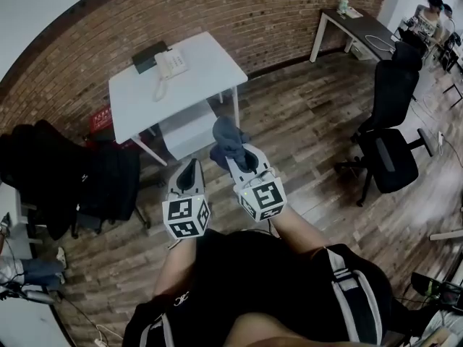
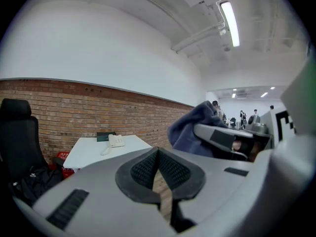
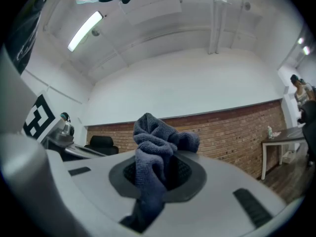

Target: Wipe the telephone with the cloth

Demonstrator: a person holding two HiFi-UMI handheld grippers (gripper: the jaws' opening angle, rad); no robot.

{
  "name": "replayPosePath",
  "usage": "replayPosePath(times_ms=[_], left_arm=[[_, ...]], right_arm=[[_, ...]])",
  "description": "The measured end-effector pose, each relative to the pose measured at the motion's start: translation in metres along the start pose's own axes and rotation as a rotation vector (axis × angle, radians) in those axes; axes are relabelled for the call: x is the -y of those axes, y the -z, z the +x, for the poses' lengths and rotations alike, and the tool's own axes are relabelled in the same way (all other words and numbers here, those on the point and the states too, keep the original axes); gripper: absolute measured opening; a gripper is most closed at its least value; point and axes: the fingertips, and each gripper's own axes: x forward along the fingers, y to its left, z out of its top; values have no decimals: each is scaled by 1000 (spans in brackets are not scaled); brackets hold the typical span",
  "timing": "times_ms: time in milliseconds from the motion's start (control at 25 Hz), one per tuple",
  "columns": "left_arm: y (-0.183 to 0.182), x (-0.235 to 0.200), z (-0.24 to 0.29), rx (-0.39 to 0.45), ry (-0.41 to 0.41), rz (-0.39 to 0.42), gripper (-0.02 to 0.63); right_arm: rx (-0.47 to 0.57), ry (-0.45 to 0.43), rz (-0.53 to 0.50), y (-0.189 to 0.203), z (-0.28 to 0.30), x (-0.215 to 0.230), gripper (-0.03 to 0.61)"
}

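In the upper left of the head view, the telephone (image 1: 172, 63) sits on the white table (image 1: 206, 78), well apart from both tongs, long axis roughly across the frame I'd say. The right tongs (image 1: 237, 154) clamp the bunched cloth (image 1: 227, 137), ready for wiping. The left tongs (image 1: 189, 170) are pressed together and empty, probably free to steady it.
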Motion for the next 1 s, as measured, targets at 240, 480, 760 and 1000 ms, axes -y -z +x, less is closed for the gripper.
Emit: replayPosePath(times_ms=[240,480,760,1000], left_arm=[[0,-2,14,-14,-16,1,0],[-7,-13,34,10,-13,-5,0],[-20,-43,71,61,-19,-35,0],[-36,-76,119,69,-9,-22,0]], right_arm=[[29,-11,27,3,6,14,37],[39,-10,-13,7,28,22,37],[27,-45,-30,13,74,32,37],[20,-38,-37,17,133,52,37]])
